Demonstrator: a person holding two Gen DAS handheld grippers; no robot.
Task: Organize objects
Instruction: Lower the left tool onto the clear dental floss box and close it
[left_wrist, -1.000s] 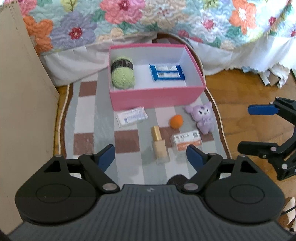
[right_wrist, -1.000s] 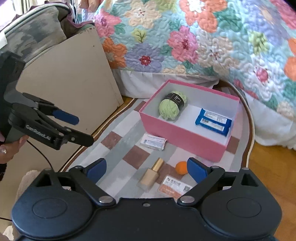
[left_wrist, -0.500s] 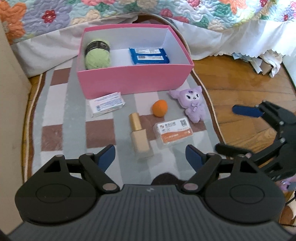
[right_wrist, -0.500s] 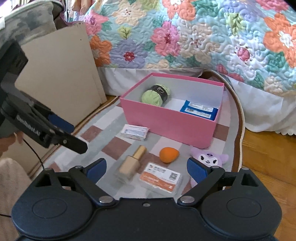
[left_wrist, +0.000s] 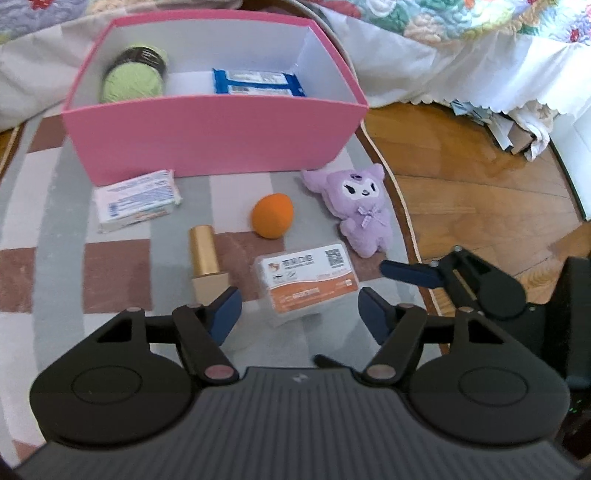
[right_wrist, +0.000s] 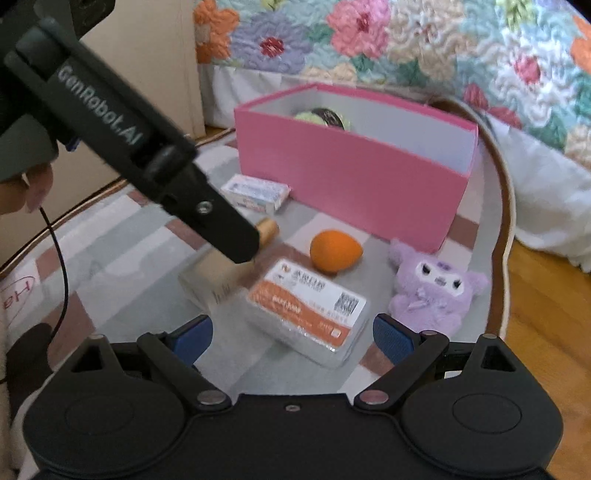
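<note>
Across the left wrist view, the pink box (left_wrist: 214, 136) fills the upper middle and already holds a green yarn ball (left_wrist: 131, 79) and a blue packet (left_wrist: 258, 81). Below it on the checked rug (left_wrist: 55, 229) five things are left: a white packet (left_wrist: 136, 199), an orange sponge (left_wrist: 272, 216), a purple plush (left_wrist: 362, 210), a gold-capped bottle (left_wrist: 205, 262) and an orange-labelled clear case (left_wrist: 306, 282) with a QR code. The left gripper (left_wrist: 299, 314) has just been closing, jaws partly open and pressing on nothing, with the case just ahead.

From the right wrist view, the right gripper (right_wrist: 293, 336) stands wide and empty over the same case (right_wrist: 310, 306). "GenRobot.AI" reads on the other tool at upper left; the case's print is probably Chinese, too blurred to read.
</note>
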